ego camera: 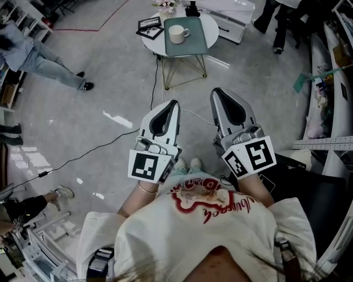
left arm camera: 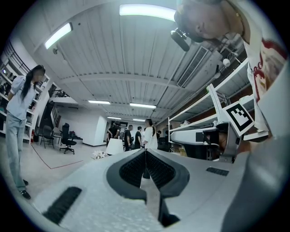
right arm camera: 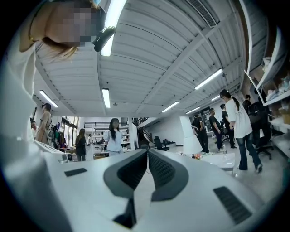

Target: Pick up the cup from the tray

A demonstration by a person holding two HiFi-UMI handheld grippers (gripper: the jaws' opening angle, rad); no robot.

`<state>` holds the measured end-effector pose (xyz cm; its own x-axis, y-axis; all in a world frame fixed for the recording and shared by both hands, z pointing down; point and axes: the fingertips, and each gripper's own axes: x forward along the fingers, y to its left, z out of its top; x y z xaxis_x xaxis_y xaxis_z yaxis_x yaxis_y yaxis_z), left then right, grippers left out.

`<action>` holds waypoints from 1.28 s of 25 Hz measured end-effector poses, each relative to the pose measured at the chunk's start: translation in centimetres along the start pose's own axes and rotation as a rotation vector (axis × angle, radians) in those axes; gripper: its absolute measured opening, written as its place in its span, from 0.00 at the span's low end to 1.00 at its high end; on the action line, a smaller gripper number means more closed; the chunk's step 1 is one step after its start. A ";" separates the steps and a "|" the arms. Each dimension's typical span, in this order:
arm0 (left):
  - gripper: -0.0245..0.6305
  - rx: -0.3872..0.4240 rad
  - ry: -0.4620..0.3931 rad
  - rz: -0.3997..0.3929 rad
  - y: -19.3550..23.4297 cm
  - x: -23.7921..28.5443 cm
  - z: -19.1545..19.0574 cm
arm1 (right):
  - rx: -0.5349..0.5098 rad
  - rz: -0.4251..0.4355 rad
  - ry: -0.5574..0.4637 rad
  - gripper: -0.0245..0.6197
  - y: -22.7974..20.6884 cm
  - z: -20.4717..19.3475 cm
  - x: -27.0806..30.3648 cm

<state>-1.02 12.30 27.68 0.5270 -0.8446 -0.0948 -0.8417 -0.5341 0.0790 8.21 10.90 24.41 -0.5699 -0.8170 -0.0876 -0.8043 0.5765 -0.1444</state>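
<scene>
In the head view a white cup (ego camera: 177, 34) stands on a green tray (ego camera: 193, 45), which lies on a small round white table (ego camera: 213, 28) far ahead. My left gripper (ego camera: 175, 103) and right gripper (ego camera: 214, 91) are held side by side close to my body, well short of the table, jaws pointing toward it. Both are shut with nothing between the jaws. The left gripper view (left arm camera: 145, 151) and the right gripper view (right arm camera: 147, 151) each show closed jaws aimed out across the room, and neither shows the cup or the tray.
Two picture frames (ego camera: 150, 27) and flowers (ego camera: 165, 4) share the table. A black cable (ego camera: 99, 147) crosses the glossy floor. A person (ego camera: 33, 58) stands at the left, another (ego camera: 276, 22) at the top right. Shelving (ego camera: 325, 110) lines the right side.
</scene>
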 end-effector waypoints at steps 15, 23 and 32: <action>0.06 -0.002 -0.008 0.050 6.5 6.6 -1.7 | 0.020 0.032 0.021 0.09 -4.8 -2.4 7.9; 0.06 0.014 -0.032 0.011 16.3 17.3 -0.7 | -0.006 0.009 -0.012 0.09 -10.0 -1.5 20.6; 0.06 0.029 -0.039 -0.052 23.6 26.5 0.3 | 0.013 -0.043 -0.019 0.08 -14.8 -1.3 31.0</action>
<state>-6.96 -22.68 26.75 0.5657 -0.8133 -0.1365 -0.8167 -0.5754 0.0440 2.22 -22.98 25.09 -0.5312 -0.8415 -0.0991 -0.8258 0.5403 -0.1617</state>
